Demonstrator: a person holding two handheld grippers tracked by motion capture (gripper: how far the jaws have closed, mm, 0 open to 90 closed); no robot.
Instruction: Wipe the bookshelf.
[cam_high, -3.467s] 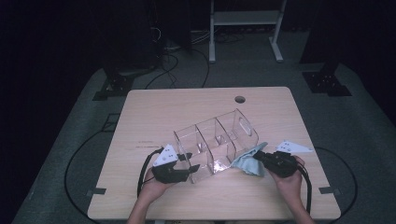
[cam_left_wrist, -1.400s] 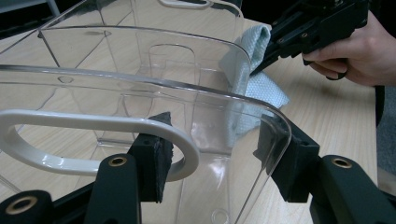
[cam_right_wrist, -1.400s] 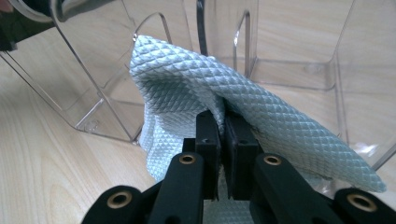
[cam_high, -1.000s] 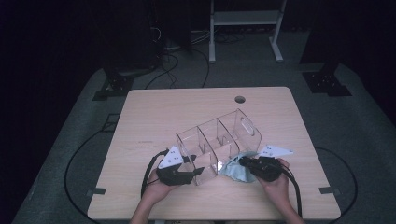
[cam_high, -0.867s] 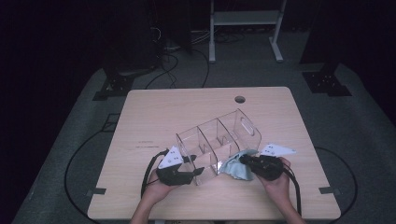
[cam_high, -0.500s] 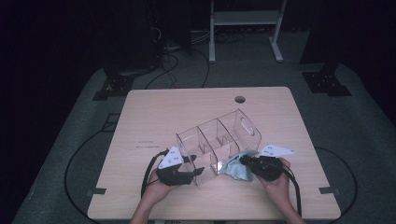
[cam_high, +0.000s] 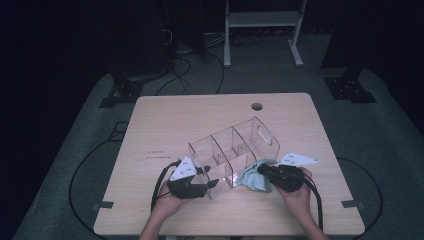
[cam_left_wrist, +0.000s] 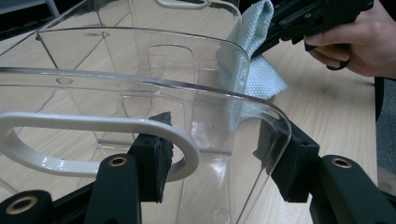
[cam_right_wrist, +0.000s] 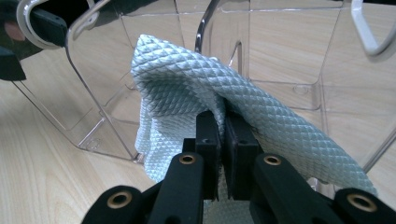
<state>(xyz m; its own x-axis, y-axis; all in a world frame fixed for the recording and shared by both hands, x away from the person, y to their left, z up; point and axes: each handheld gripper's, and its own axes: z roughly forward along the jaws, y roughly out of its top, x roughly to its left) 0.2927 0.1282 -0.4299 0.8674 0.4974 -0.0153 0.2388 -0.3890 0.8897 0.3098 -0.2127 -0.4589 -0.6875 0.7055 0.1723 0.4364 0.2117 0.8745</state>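
A clear plastic organizer (cam_high: 235, 147) with several compartments lies tilted on the wooden table (cam_high: 170, 125). My left gripper (cam_high: 212, 184) is shut on its near end wall (cam_left_wrist: 205, 140), beside the white-edged handle cutout (cam_left_wrist: 93, 144); one pad sits inside the wall and one outside. My right gripper (cam_high: 261, 170) is shut on a light blue waffle cloth (cam_high: 252, 181). The cloth (cam_right_wrist: 187, 84) bunches out above my right gripper (cam_right_wrist: 223, 121) and lies against the organizer's side wall (cam_right_wrist: 289, 56). In the left gripper view the cloth (cam_left_wrist: 254, 60) hangs behind the clear wall.
A round cable hole (cam_high: 257, 106) sits at the table's far edge. Black cables (cam_high: 161, 180) trail from both grippers toward the near edge. A white frame stand (cam_high: 262, 20) is on the floor beyond the table. Bare wood lies left of and behind the organizer.
My right gripper has shifted left with the cloth, closer to the organizer's side. The left gripper has kept its hold and place.
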